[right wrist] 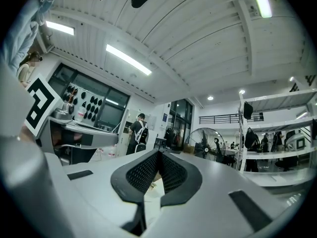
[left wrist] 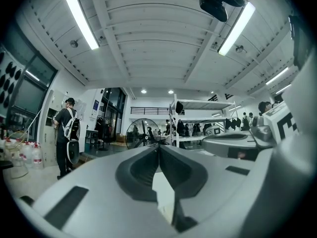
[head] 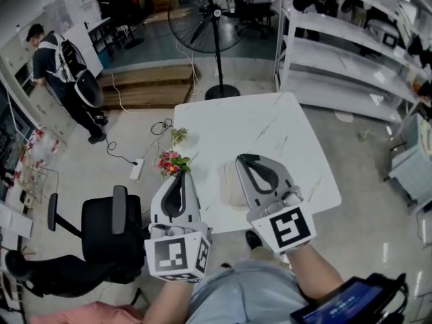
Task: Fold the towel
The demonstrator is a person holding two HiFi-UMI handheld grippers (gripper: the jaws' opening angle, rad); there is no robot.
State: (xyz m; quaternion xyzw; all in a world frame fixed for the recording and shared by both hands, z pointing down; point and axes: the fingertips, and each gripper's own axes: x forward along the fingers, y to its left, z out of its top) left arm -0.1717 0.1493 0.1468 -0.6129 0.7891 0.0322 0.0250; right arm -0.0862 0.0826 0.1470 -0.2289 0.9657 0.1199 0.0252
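Towel [head: 231, 184], a pale small heap, lies on the white worktop [head: 270, 133] near its 6 o'clock edge, partly hidden behind the right claw [head: 241, 159]. That claw is closed tight and holds nothing. The left claw [head: 181, 175], equally closed and empty, hangs at the towel's 9 o'clock, just beside the flowers [head: 172, 162].

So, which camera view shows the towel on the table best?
The head view: the pale towel lies on the white table, partly behind the right gripper. Both gripper views look level across the room, and the towel cannot be made out there.
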